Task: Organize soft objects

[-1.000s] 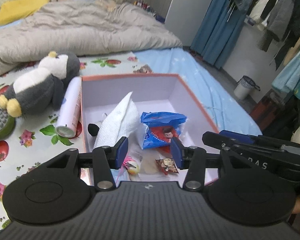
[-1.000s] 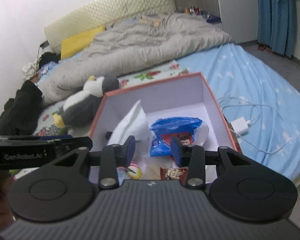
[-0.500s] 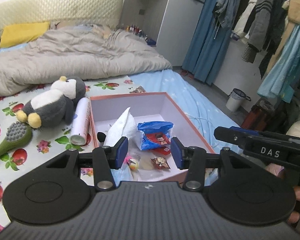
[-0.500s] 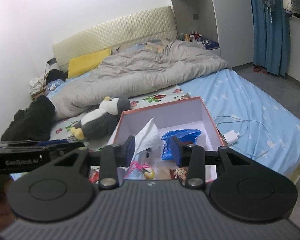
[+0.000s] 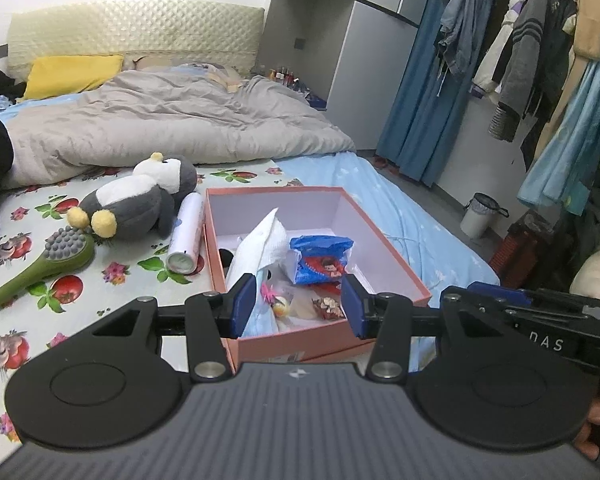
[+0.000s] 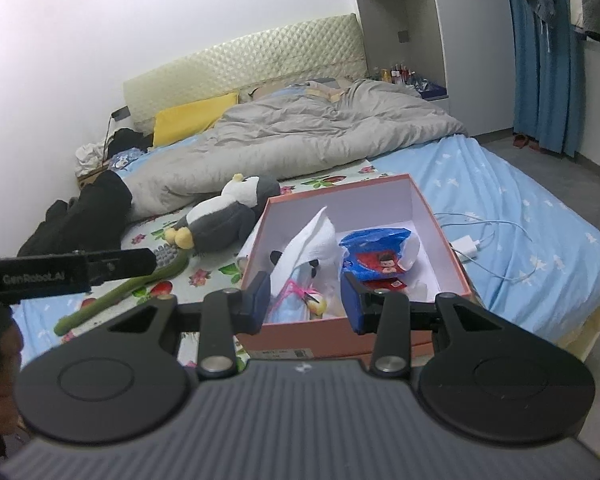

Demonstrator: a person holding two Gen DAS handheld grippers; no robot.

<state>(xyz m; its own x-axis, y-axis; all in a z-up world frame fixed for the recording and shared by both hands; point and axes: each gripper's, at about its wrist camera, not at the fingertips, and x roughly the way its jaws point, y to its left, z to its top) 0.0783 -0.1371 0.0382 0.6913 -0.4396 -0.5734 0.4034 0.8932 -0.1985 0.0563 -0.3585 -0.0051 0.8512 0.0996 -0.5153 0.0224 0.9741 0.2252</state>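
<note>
Looking along the left gripper (image 5: pixel 299 306), its blue-padded fingers (image 5: pixel 245 305) stood spread apart with nothing between them, poised above the near end of the open salmon-pink cardboard box (image 5: pixel 300 342) on the bed. Inside the box lay a crumpled white cloth (image 5: pixel 262 246), a blue-and-red plastic snack packet (image 5: pixel 320 258) and a few small trinkets at the near wall. Just left of the box lay a white cylindrical spray can (image 5: pixel 186 234), and beside that the grey-and-white plush penguin with yellow feet (image 5: pixel 138 200), lying on the fruit-patterned sheet (image 5: pixel 40 300). A green long-handled brush with grey bristles (image 5: pixel 48 262) lay near the penguin's feet.

In the right wrist view, the right gripper (image 6: pixel 304 302) was likewise released and empty, hanging over the same box's near wall. The penguin lay just beyond the box's left side, touching the brush head. A white charger with its cable (image 6: pixel 466 246) rested on the light blue sheet (image 6: pixel 540 220) right of the box. A rumpled grey duvet (image 6: pixel 300 140) covered the far bed.
</note>
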